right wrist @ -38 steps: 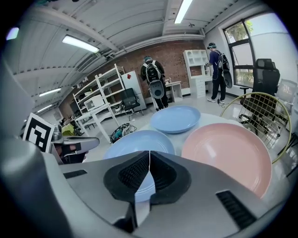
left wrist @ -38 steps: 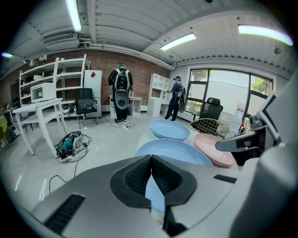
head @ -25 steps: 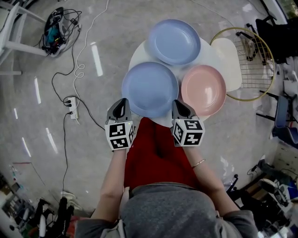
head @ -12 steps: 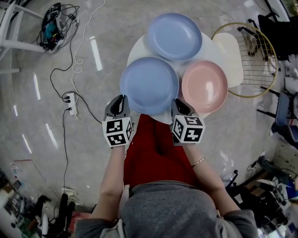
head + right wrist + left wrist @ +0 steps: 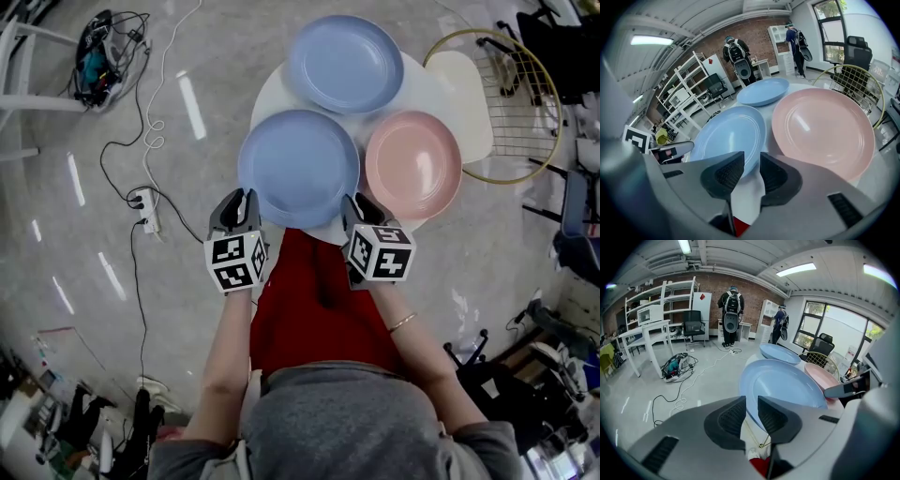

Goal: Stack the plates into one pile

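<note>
On the crowded round white table, a shallow bite on the near blue plate could let it slip and knock the pink plate off the edge. Its rim lies just ahead of the left gripper, whose jaws have just been opening, and beside the right gripper, whose jaws are slightly parted. Both are empty.

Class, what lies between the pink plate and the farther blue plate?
Only bare white tabletop separates the pink plate from the farther blue plate; the head view shows it.
</note>
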Motion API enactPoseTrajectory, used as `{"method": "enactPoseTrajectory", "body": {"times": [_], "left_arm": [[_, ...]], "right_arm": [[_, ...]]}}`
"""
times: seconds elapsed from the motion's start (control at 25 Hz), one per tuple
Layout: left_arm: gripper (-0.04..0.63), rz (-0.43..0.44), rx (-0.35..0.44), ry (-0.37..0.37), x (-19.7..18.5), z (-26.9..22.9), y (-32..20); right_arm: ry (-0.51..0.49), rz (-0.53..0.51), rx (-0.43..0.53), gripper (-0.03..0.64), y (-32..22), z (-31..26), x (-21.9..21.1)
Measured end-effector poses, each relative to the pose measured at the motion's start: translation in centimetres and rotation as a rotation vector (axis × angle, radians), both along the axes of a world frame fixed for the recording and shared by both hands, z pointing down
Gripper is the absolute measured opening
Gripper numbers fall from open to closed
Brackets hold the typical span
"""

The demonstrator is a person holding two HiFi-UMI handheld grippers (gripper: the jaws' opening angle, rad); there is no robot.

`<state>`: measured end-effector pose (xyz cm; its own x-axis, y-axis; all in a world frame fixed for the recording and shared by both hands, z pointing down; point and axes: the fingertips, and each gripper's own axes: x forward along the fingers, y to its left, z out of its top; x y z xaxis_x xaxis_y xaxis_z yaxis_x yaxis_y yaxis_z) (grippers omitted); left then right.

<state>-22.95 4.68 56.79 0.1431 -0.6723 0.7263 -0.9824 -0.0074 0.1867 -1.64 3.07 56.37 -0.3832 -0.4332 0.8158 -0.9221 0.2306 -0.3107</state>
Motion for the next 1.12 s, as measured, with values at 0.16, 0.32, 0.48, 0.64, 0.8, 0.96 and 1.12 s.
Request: {"method": "enactPoseTrajectory", "body": {"times": [0.16,0.32,0.48,0.64,0.8,0.96,1.12], "left_arm": [[0.097,0.002,-0.001,0.006,-0.1,0.1,-0.5],[0.109,0.001,0.012,-0.005,-0.4,-0.3,-1.1],[0.120,0.014,-0.020,-0.009,-0.3,0.6,-1.1],[0.121,0.007,-0.069,0.007,-0.4,2.0,-0.9],[0.121,0.014,-0.084,0.016,-0.2,2.5,-0.9],[0.112,0.016,-0.092,0.027,-0.1,2.7,-1.0],[0.101,0.003,-0.095,0.020,-0.1,2.8,-1.0]], "right_arm": [[0.006,0.012,-0.016,0.098,-0.1,0.5,0.0],[0.011,0.030,-0.036,0.100,0.0,0.9,0.3],[0.010,0.039,-0.053,0.100,0.0,1.3,0.5],[0.016,0.048,-0.061,0.100,-0.2,1.7,0.4],[0.009,0.044,-0.067,0.100,-0.3,1.9,0.3],[0.010,0.032,-0.069,0.100,-0.3,2.1,0.1],[0.008,0.025,-0.065,0.098,-0.4,2.1,0.1]]}}
